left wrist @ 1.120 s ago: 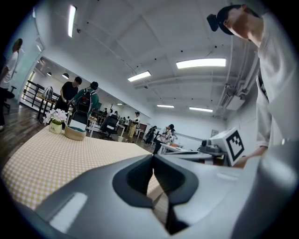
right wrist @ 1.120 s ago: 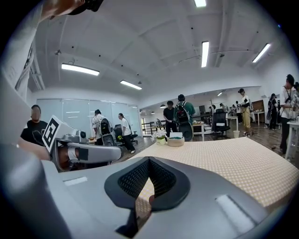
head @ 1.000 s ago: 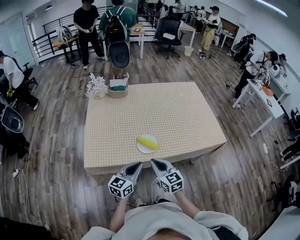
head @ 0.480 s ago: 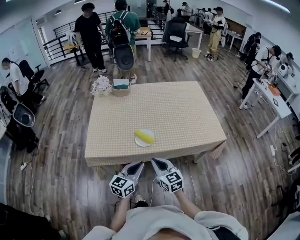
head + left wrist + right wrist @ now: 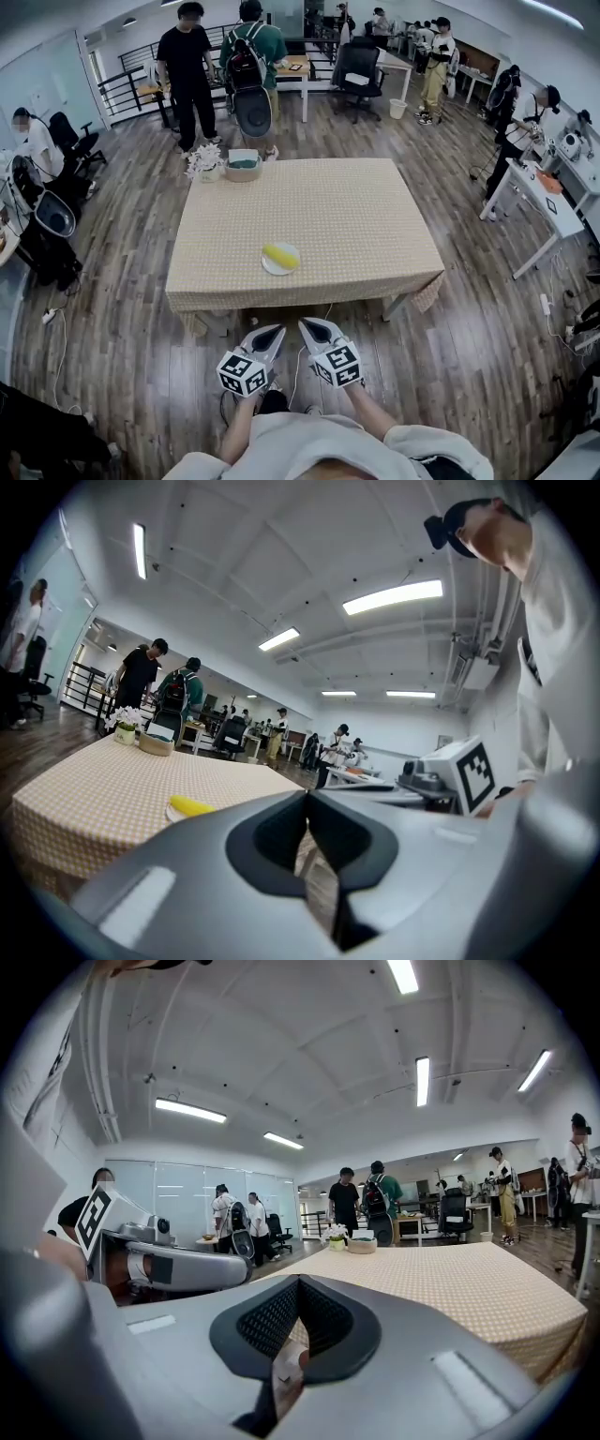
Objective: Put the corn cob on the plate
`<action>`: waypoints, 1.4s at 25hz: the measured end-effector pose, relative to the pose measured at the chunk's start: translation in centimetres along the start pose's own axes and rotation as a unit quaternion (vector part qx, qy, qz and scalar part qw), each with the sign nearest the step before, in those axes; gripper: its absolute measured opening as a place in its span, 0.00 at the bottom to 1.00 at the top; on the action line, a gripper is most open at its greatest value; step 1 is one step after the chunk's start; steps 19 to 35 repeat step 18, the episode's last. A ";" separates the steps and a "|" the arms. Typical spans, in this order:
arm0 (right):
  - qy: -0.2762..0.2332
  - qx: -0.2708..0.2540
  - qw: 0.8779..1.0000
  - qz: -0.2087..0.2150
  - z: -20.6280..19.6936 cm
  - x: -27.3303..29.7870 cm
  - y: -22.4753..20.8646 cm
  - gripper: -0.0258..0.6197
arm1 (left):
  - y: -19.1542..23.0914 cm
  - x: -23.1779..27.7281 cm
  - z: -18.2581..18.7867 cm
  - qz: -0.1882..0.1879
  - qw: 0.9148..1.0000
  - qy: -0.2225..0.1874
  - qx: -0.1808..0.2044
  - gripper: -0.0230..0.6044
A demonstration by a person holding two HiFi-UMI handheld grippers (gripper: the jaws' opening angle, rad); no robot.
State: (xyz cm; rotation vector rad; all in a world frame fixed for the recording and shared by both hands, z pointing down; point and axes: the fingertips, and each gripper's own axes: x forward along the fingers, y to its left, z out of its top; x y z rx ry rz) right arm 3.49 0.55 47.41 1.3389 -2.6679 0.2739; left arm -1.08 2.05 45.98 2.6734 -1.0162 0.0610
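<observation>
On round white plate (image 5: 278,271): smooth yellow corn cob (image 5: 279,254); checkered tablecloth (image 5: 356,216) beneath.

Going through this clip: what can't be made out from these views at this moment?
Head view: exactly how the corn cob sits on the plate; both are too small.
Left gripper view: the plate's near side, cut off by the left gripper body.
Head view: what is in the basket; it is too small and far off.
Right gripper view: corn cob and plate do not show; the right gripper body covers the near table.
</observation>
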 end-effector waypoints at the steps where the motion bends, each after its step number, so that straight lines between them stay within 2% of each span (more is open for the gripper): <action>1: 0.000 -0.002 1.000 0.000 0.0 -0.4 0.2 0.04 | -0.5 -0.2 0.1 -0.001 1.000 -0.002 0.001 0.05; 18: 0.005 -0.013 1.000 -0.002 -0.3 -3.1 2.1 0.04 | -3.5 -2.1 0.5 -0.010 1.000 -0.017 0.010 0.05; 35: 0.005 -0.013 1.000 -0.002 -0.3 -3.1 2.1 0.04 | -3.5 -2.1 0.5 -0.010 1.000 -0.017 0.010 0.05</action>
